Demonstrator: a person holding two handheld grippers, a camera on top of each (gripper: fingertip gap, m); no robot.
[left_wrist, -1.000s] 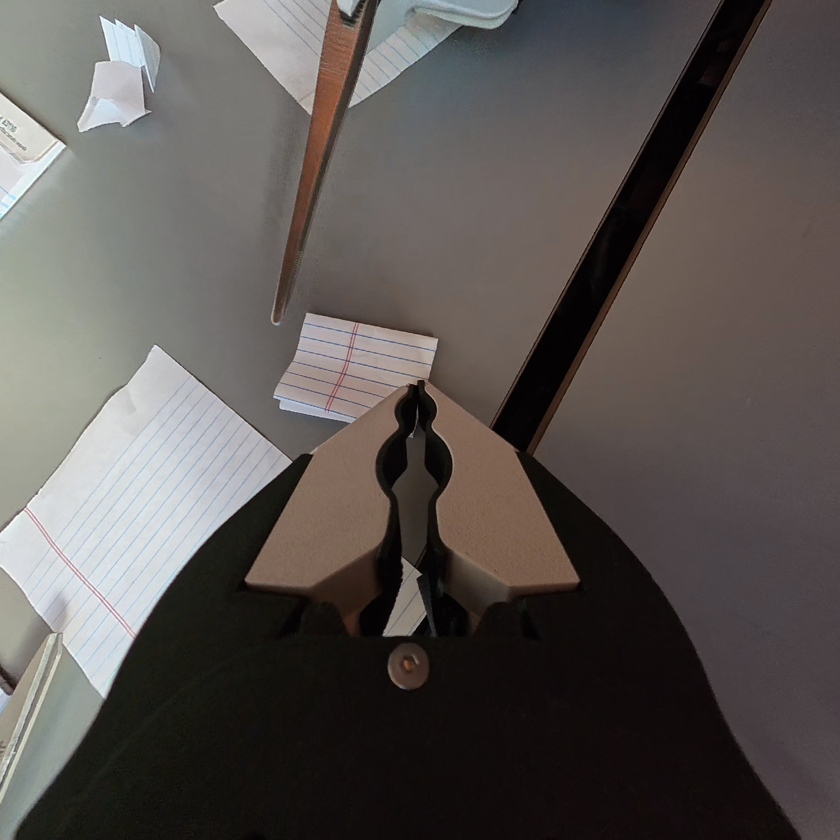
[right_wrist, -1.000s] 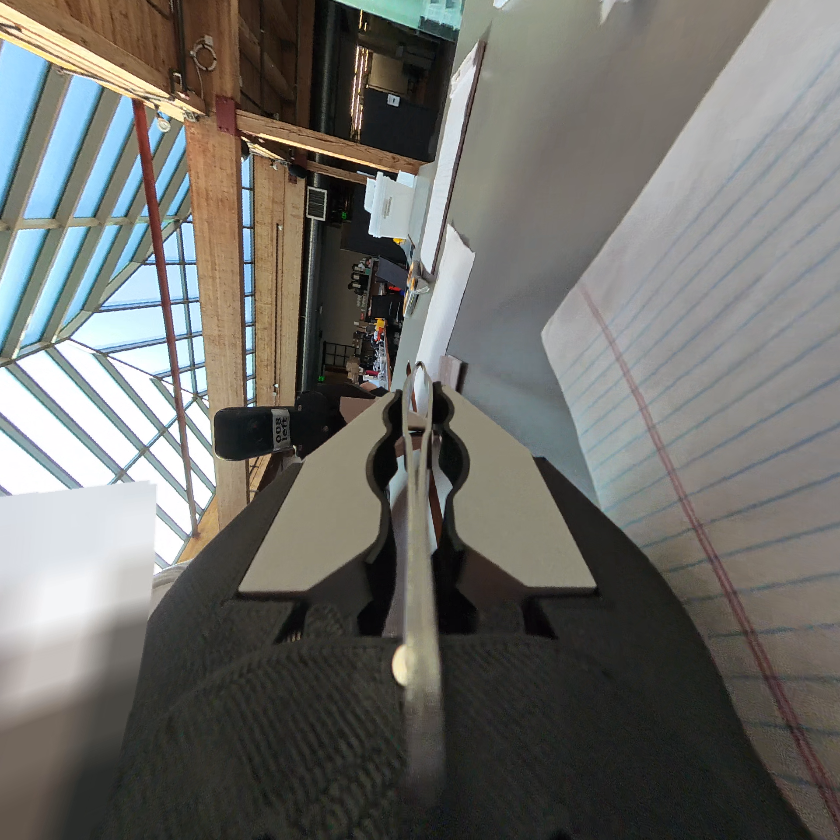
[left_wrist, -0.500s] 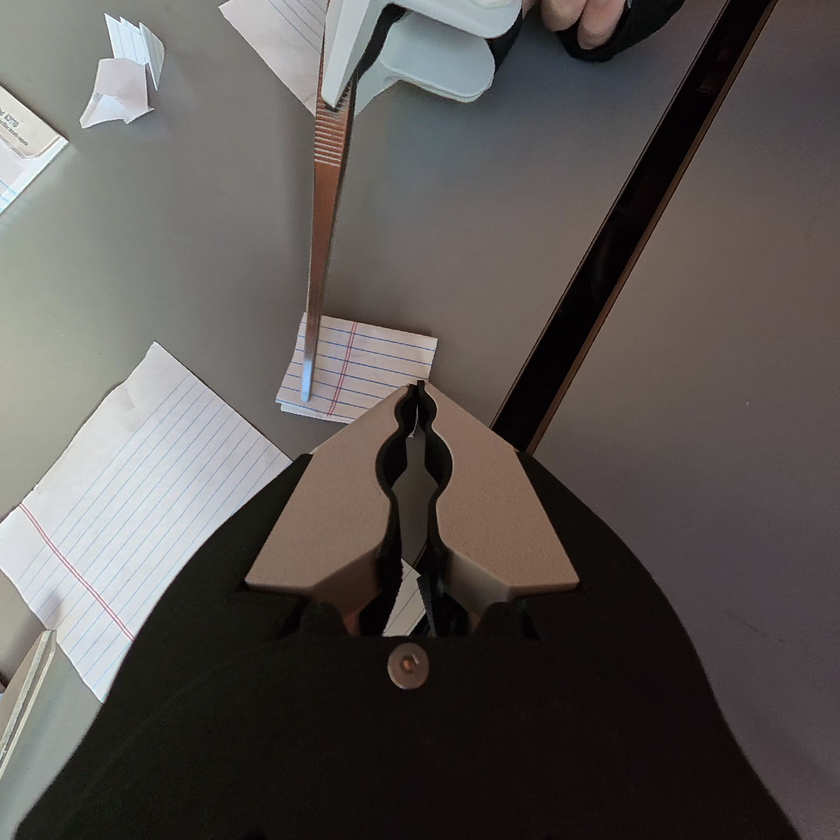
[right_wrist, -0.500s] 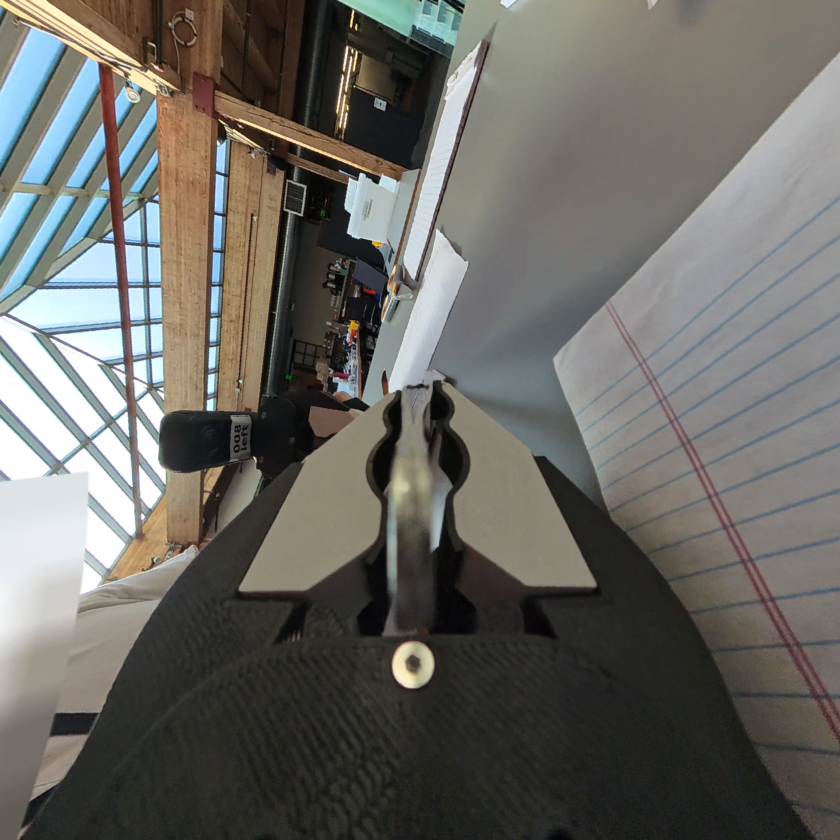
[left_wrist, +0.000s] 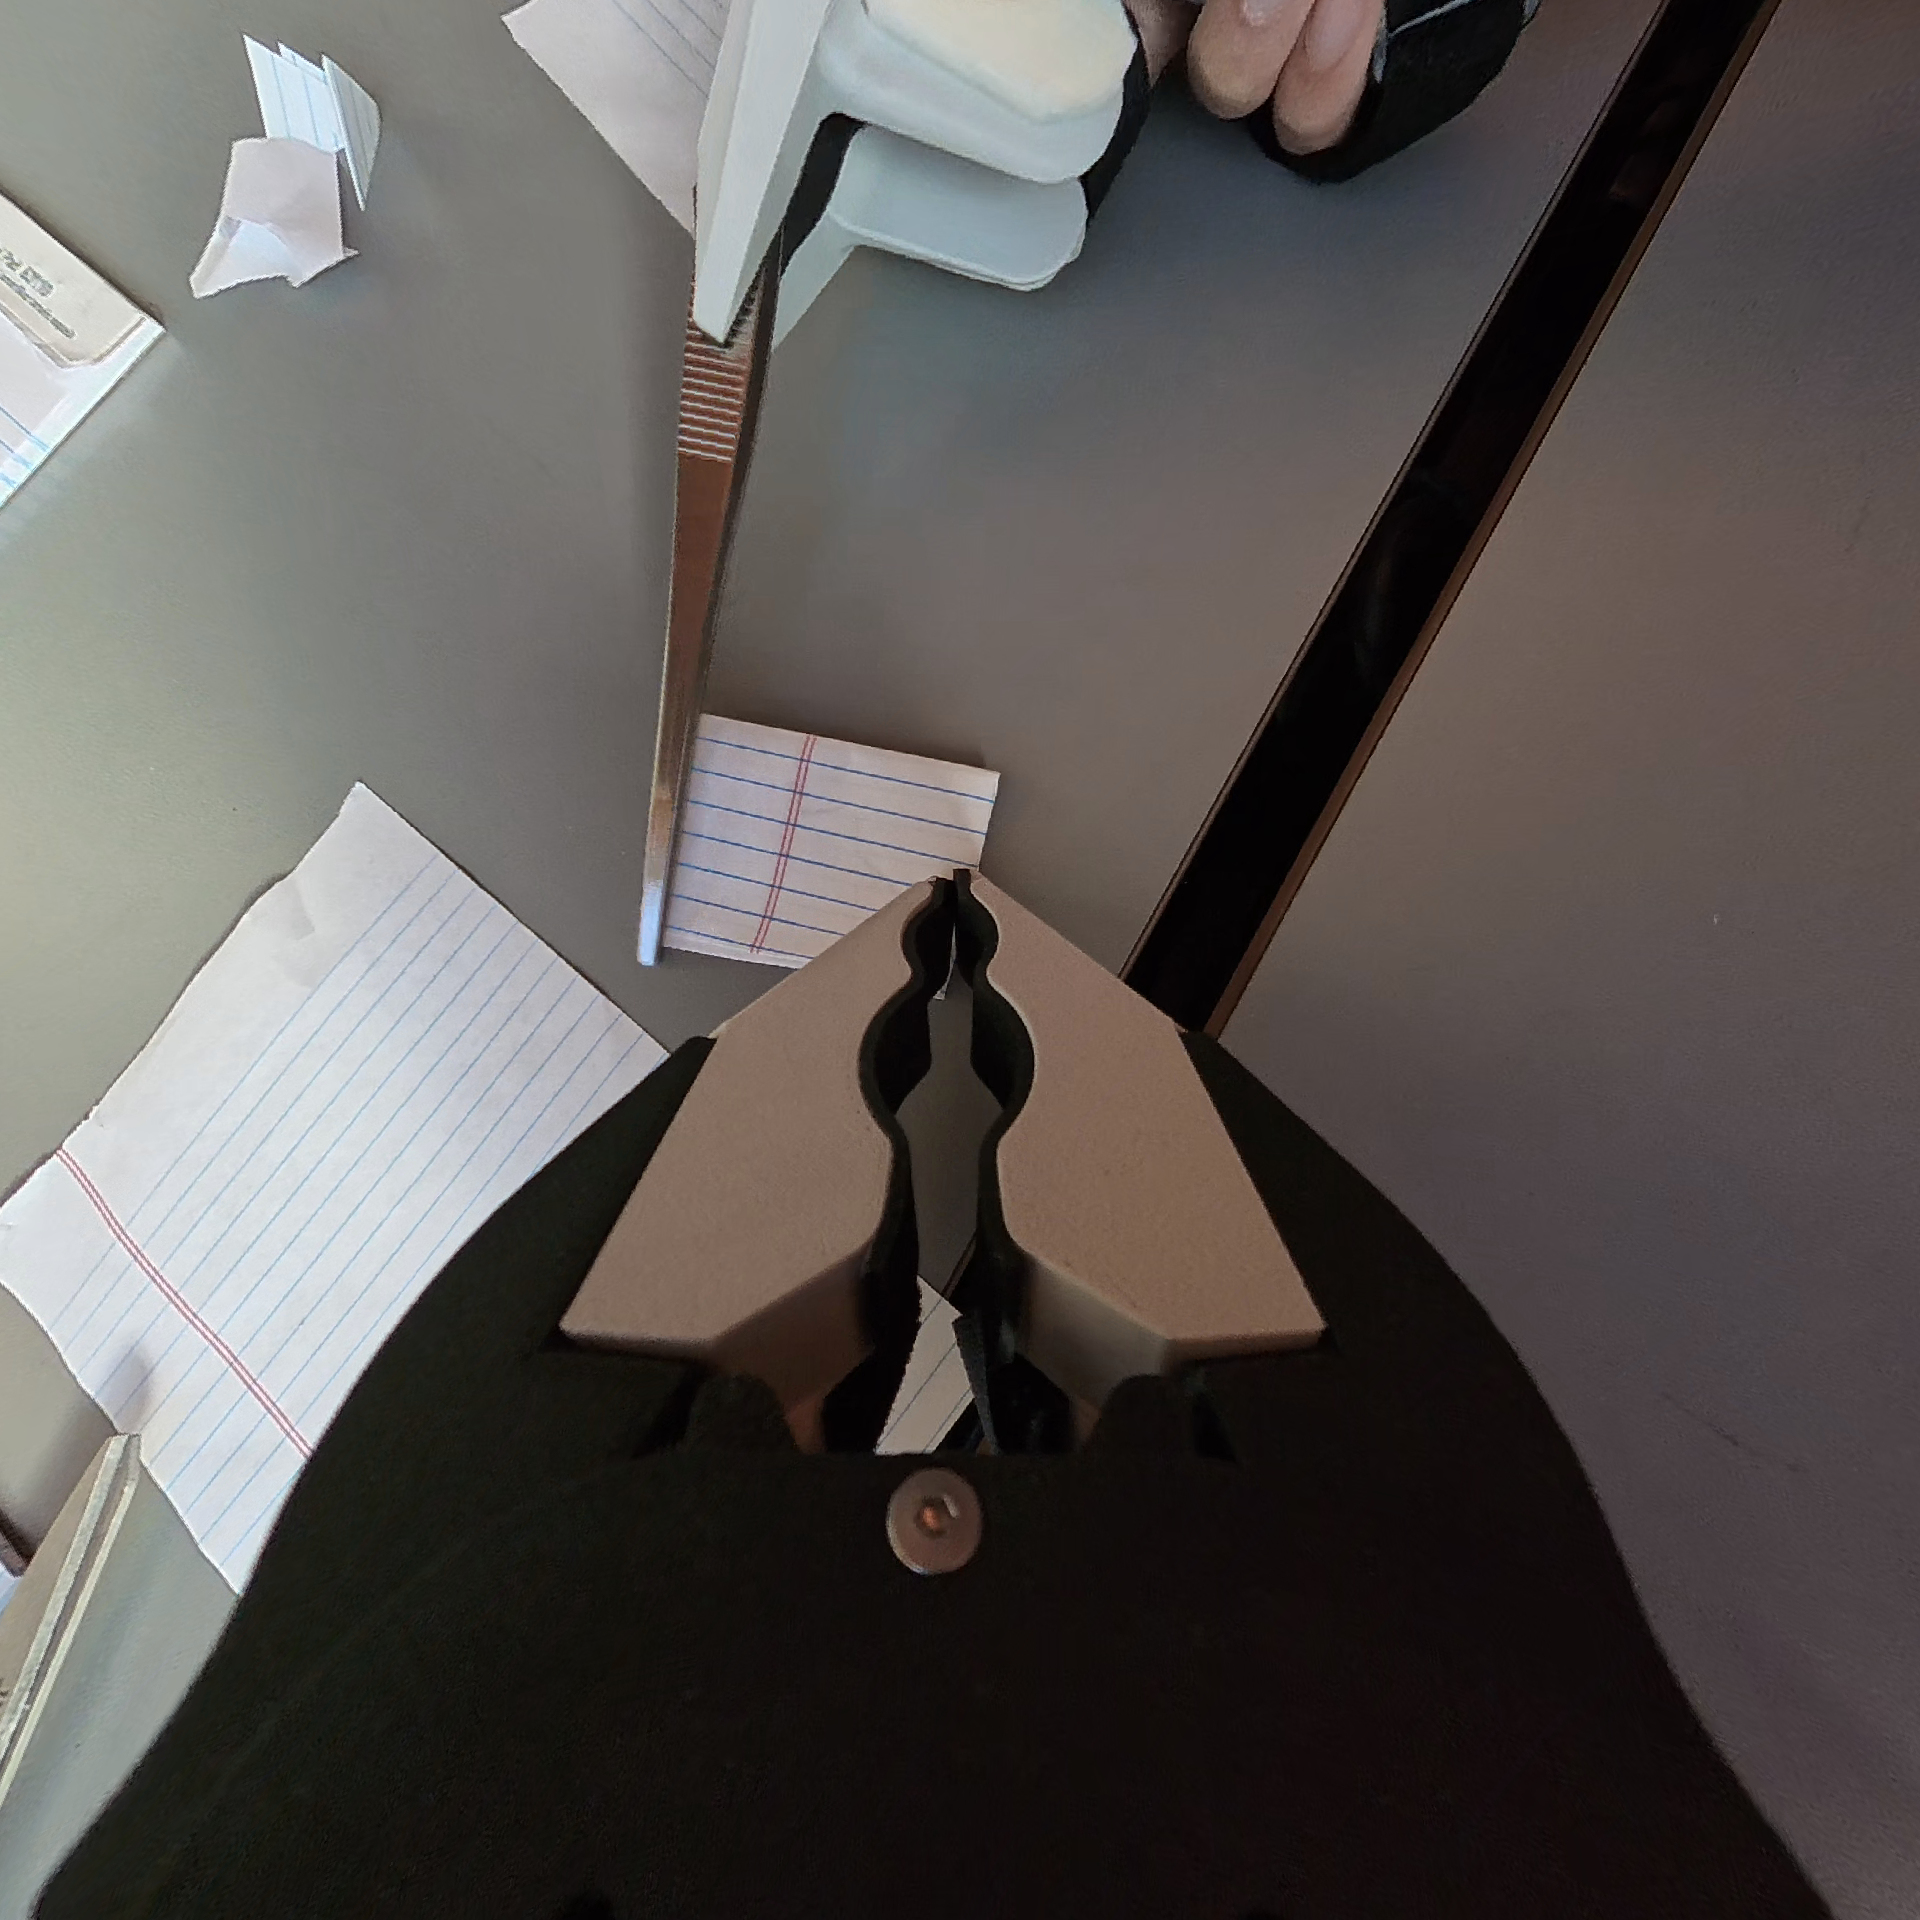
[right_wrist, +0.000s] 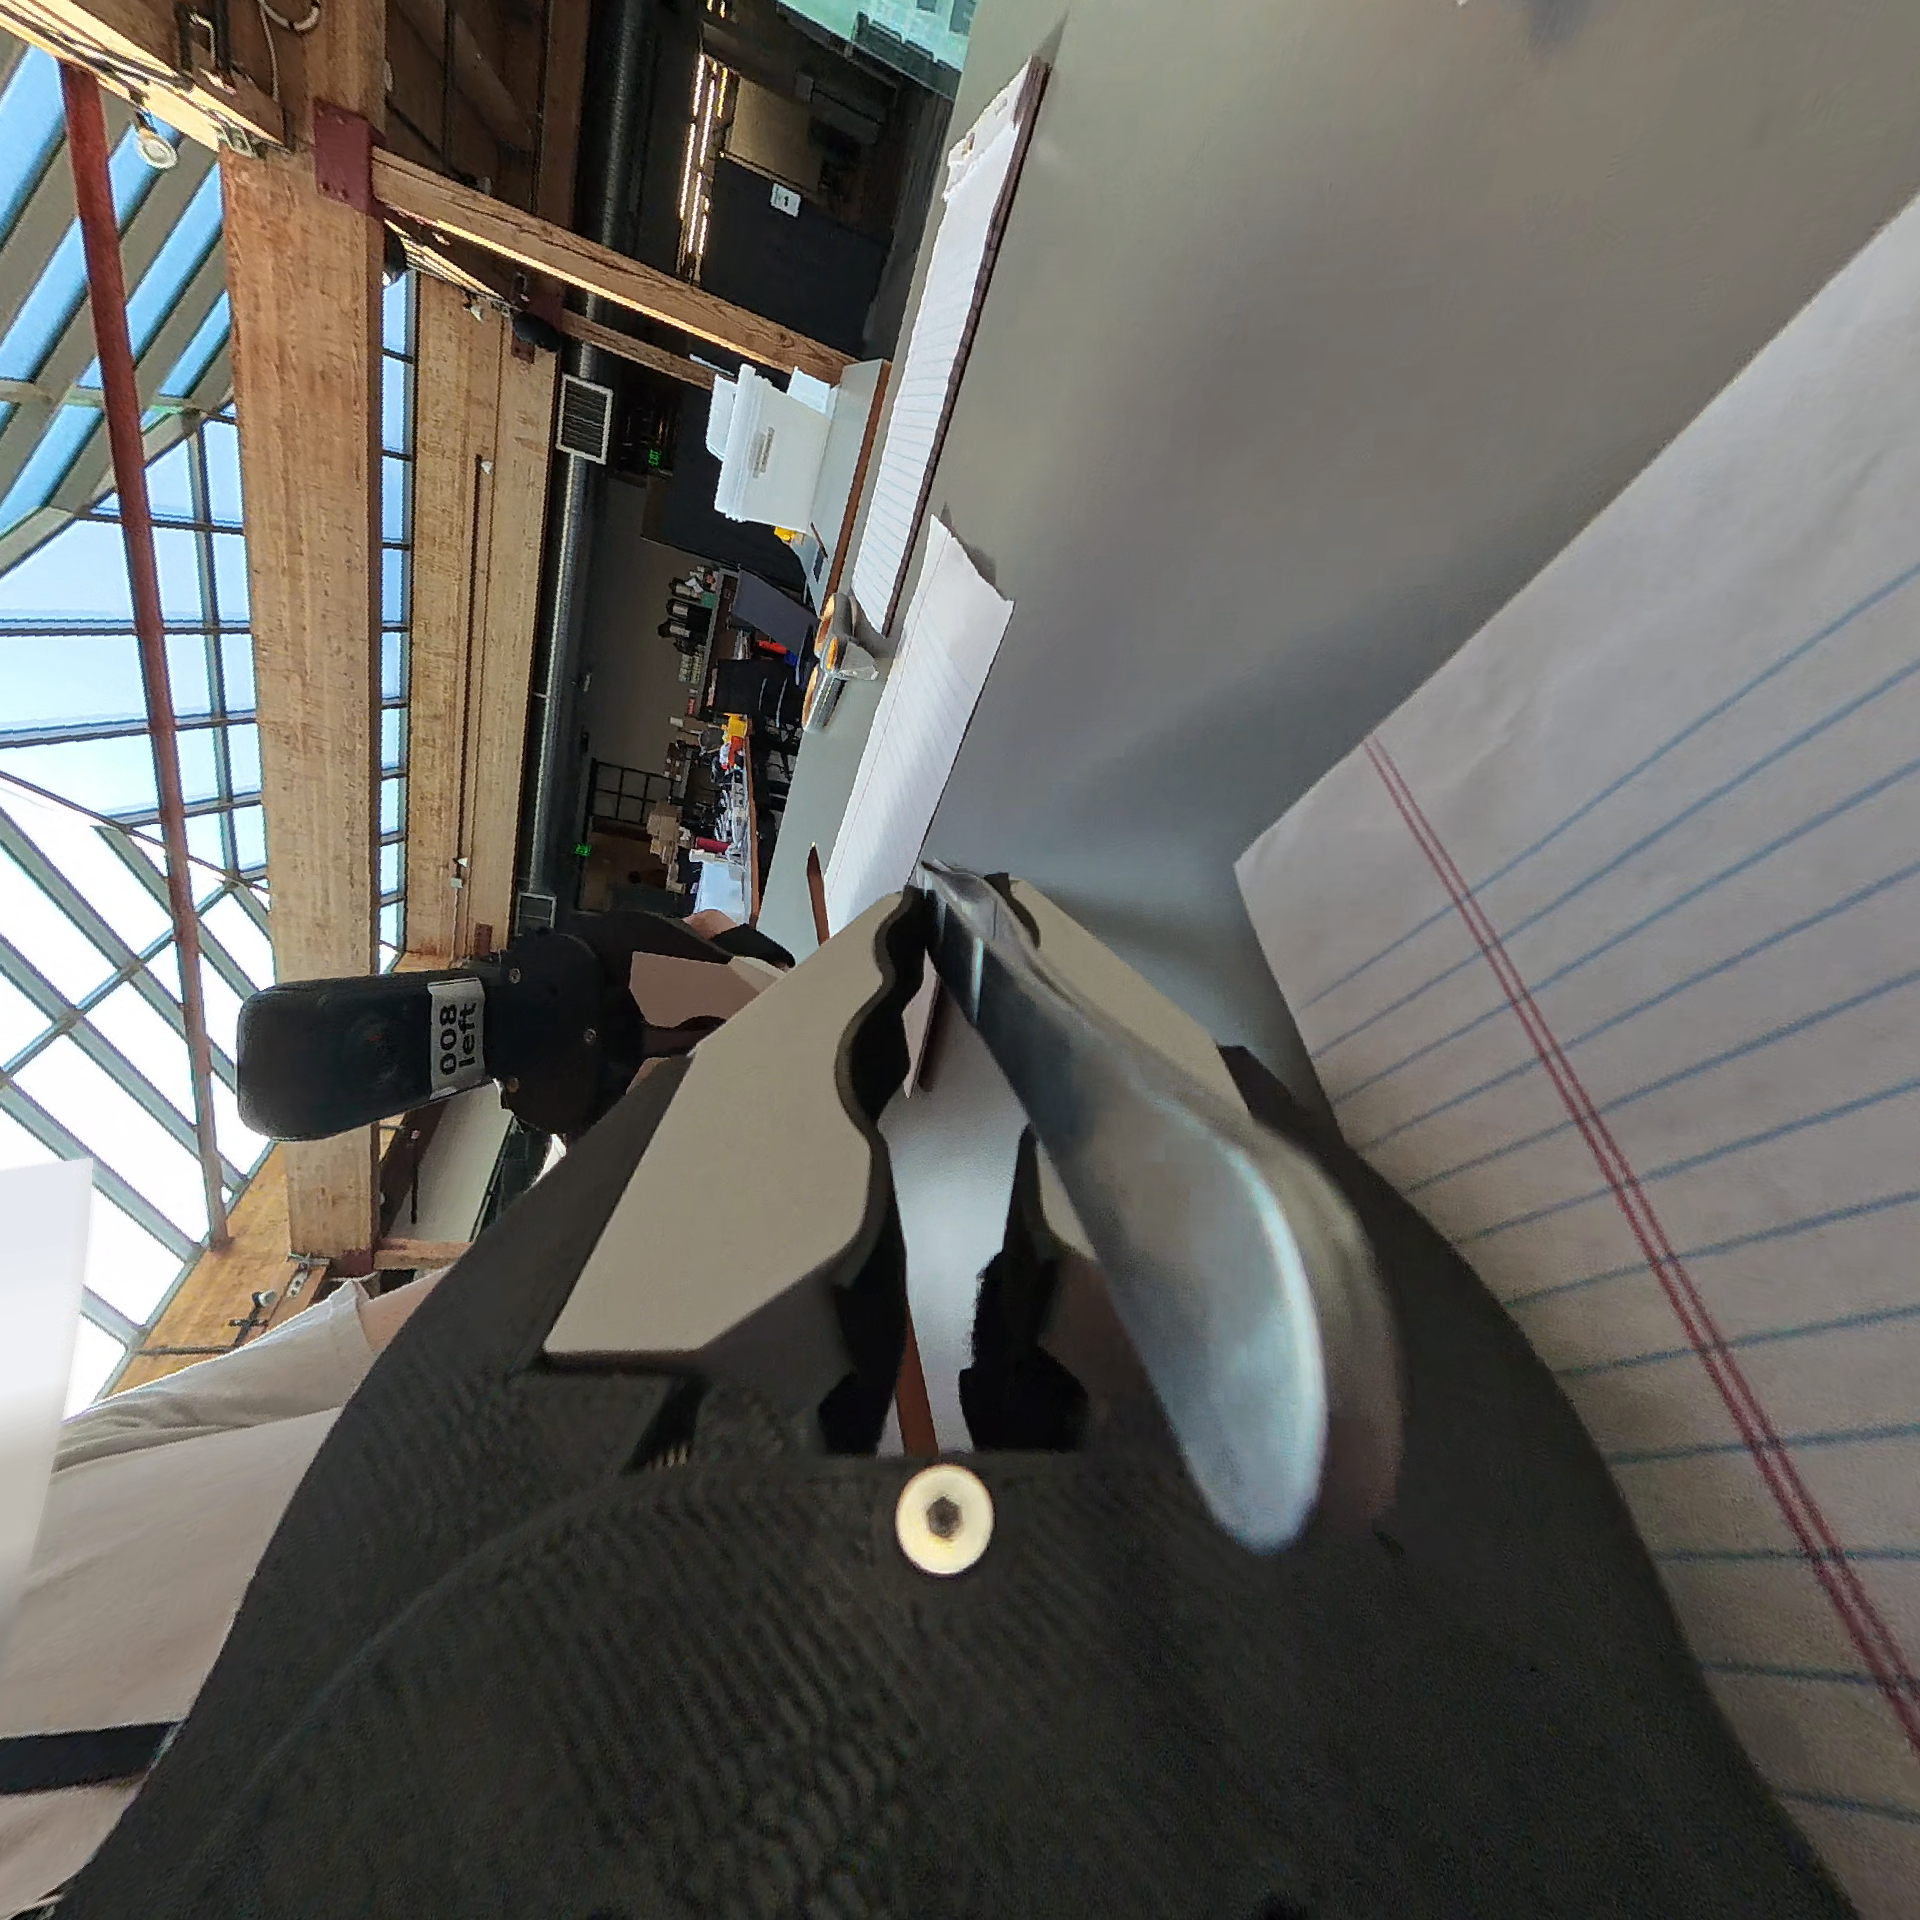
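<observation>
We see long steel tweezers (left_wrist: 698, 582) clamped in the right gripper (left_wrist: 750, 312), their tip resting at the left edge of a small folded lined paper (left_wrist: 831, 842) on our grey table (left_wrist: 416, 582)

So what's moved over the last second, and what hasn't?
The right gripper came down into the left wrist view, carrying the metal tweezers. Their tip dropped from above the table to the left edge of the small folded lined paper. The left gripper stayed shut over that paper's near edge; the larger sheet barely shifted.
</observation>
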